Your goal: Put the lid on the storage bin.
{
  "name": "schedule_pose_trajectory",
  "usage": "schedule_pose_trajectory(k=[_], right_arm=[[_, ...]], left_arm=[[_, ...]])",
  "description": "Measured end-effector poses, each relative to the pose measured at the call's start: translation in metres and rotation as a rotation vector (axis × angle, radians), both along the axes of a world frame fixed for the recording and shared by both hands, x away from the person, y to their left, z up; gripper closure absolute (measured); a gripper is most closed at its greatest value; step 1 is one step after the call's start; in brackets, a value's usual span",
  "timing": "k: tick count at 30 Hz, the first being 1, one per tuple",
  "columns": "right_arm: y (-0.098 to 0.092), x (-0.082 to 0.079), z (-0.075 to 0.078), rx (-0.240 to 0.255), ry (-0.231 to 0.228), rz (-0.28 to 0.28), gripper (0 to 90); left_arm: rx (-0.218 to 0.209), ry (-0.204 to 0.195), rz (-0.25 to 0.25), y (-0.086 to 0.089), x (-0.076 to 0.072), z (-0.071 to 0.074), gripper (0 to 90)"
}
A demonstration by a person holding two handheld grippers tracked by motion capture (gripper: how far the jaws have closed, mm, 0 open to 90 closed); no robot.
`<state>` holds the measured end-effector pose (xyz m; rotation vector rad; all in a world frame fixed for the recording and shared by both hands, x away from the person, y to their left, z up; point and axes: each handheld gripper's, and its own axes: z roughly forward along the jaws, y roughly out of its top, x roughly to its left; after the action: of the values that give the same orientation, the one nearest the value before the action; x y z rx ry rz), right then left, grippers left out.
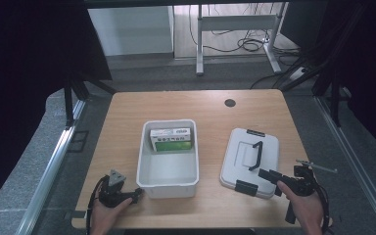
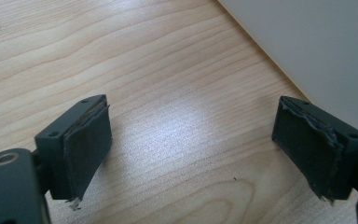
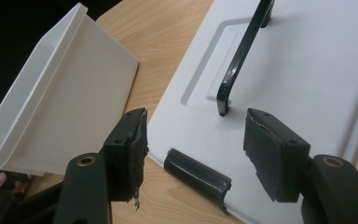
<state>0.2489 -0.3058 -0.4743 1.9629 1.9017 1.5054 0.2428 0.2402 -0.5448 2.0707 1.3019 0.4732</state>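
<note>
1. The lid (image 1: 249,161) lies flat on the table (image 1: 215,107) toward its right edge, near the front. Its long axis runs from front to back, leaning slightly to the right at the far end.
2. It is a rounded rectangle of smooth pale-grey plastic with a shallow recessed panel. A slim black handle (image 1: 255,154) arches over that panel along the same axis, and a black latch (image 1: 245,187) sits on the near short edge.
3. The right gripper (image 1: 276,177) is at the lid's near right corner. Its fingers (image 3: 270,158) stand wide apart over the near end of the lid, holding nothing.
4. The white bin (image 1: 168,156), glossy plastic with an open top, sits mid-table, a green box (image 1: 172,139) at its far end.
5. The left gripper (image 1: 136,194) rests near the front-left corner just beside the bin, fingers (image 2: 81,147) spread over bare wood grain.
</note>
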Motion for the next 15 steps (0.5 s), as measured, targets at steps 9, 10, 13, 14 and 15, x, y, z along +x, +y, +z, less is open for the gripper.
schedule_pose_trajectory(k=[9, 10, 13, 14, 15], right_arm=[[0.0016, 0.0042, 0.001, -0.022, -0.002, -0.003, 39.8], [0.0013, 0.0038, 0.0013, -0.023, -0.003, -0.005, 39.8], [0.0004, 0.0044, 0.0022, -0.027, -0.004, -0.008, 39.8], [0.0001, 0.0052, 0.0028, -0.027, -0.003, -0.011, 39.8], [0.0001, 0.0077, 0.0049, -0.031, -0.005, -0.016, 39.8]], left_arm=[[0.0, 0.0, -0.005, 0.0003, 0.0002, -0.0001, 12.0], [0.0, 0.0, -0.005, 0.0003, 0.0002, -0.0001, 12.0], [0.0, 0.0, -0.006, 0.0003, 0.0003, 0.0, 12.0], [0.0, 0.0, -0.006, 0.0003, 0.0003, -0.0001, 12.0], [0.0, 0.0, -0.006, 0.0003, 0.0003, 0.0, 12.0]])
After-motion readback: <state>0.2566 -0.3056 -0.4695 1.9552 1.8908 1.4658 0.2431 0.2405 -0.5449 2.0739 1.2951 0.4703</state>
